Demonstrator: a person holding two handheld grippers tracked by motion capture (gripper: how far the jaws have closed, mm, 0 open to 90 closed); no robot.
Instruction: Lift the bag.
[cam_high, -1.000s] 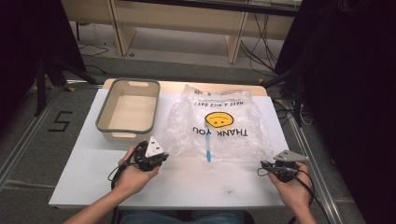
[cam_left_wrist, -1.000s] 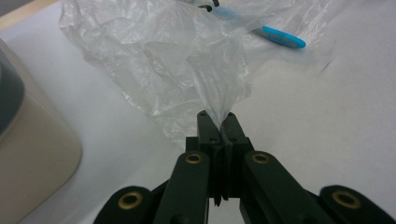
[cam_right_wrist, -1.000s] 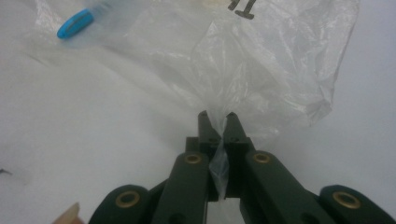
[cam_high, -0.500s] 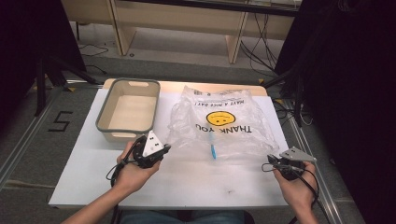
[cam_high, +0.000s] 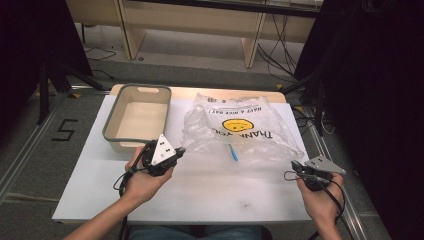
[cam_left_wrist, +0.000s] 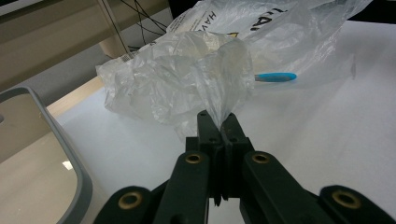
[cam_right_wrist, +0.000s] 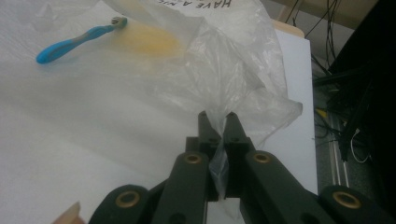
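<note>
Pinching the bag (cam_high: 240, 132) at its near corners, left gripper (cam_left_wrist: 219, 122) and right gripper (cam_right_wrist: 218, 120) both clamp film; next, lift evenly off the toothbrush (cam_right_wrist: 74, 39).

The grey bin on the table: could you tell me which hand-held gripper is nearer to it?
Left. The left hand-held gripper sits just off the grey bin's near corner; the right hand-held gripper is far across the table.

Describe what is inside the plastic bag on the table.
A blue toothbrush shows through the clear bag, lying flat near its open edge. Crumpled folds blur part of the bag, so anything else inside cannot be made out.
</note>
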